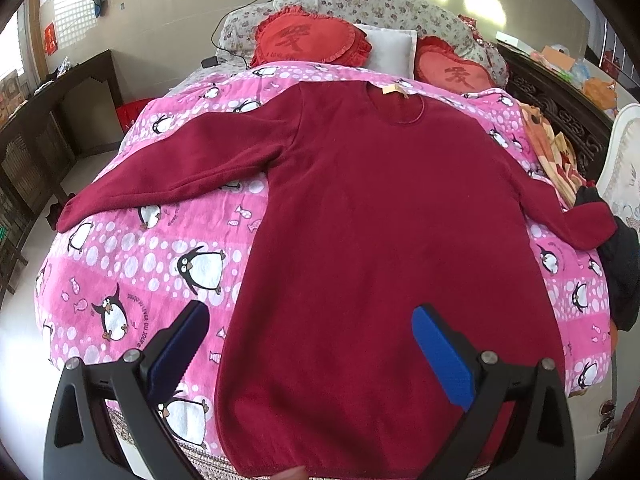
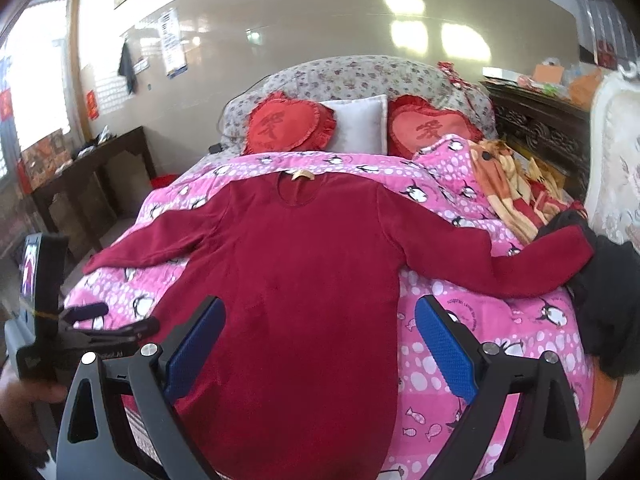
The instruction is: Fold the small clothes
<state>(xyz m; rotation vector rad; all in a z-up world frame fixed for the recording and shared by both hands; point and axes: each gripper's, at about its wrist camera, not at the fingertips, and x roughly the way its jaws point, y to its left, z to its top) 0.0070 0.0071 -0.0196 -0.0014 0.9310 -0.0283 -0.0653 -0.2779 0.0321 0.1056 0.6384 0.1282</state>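
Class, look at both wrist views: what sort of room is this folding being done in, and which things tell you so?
Most likely a home bedroom. A red sweater lies flat on a bed with a pink penguin quilt, heart-shaped red cushions and a white pillow sit at its head, and a dark wooden side table stands beside it.

Matt, fuzzy fleece sweater [image 1: 380, 208] lies on a soft printed cotton quilt [image 1: 132, 248]; gripper pads [image 2: 448, 352] are textured blue rubber.
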